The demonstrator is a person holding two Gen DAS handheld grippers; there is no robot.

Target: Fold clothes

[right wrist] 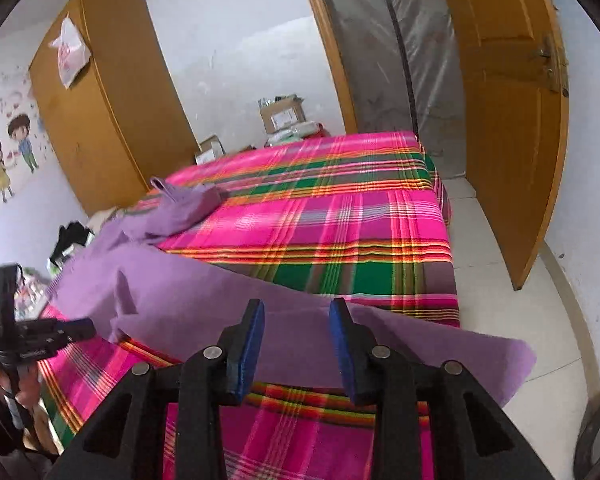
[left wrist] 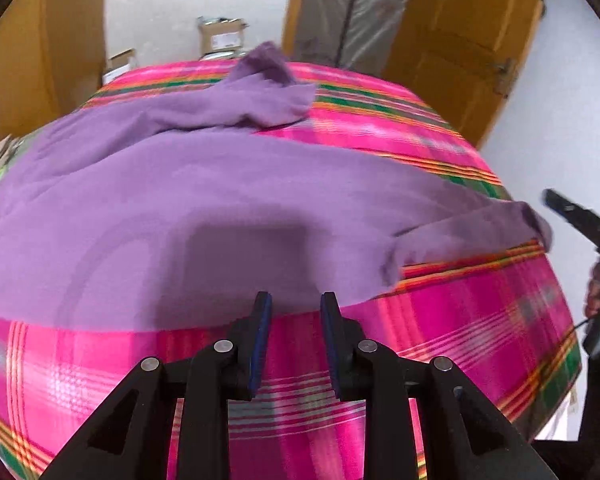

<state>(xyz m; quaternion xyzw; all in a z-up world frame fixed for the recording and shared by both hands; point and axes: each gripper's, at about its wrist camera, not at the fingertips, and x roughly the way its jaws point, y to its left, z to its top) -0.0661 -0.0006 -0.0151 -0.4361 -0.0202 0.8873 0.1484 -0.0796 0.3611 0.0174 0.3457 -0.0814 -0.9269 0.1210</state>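
A purple long-sleeved garment (left wrist: pixel 220 184) lies spread across a bed with a pink plaid sheet (left wrist: pixel 460 320). One sleeve reaches toward the far edge, the other toward the right edge. My left gripper (left wrist: pixel 296 304) hovers at the garment's near hem, open, with nothing between its blue pads. In the right wrist view the garment (right wrist: pixel 188 288) runs from the left to the bed's near corner. My right gripper (right wrist: pixel 297 308) stands open above that sleeve end, its pads apart from the cloth. The left gripper (right wrist: pixel 86 330) shows at the left edge of the right wrist view.
A wooden wardrobe (right wrist: pixel 100 100) stands at the back left and a wooden door (right wrist: pixel 508 100) hangs open at the right. Cardboard boxes (right wrist: pixel 284 114) sit behind the bed. Tiled floor (right wrist: pixel 500 240) runs along the bed's right side. Dark clothes (right wrist: pixel 70 240) lie at the left.
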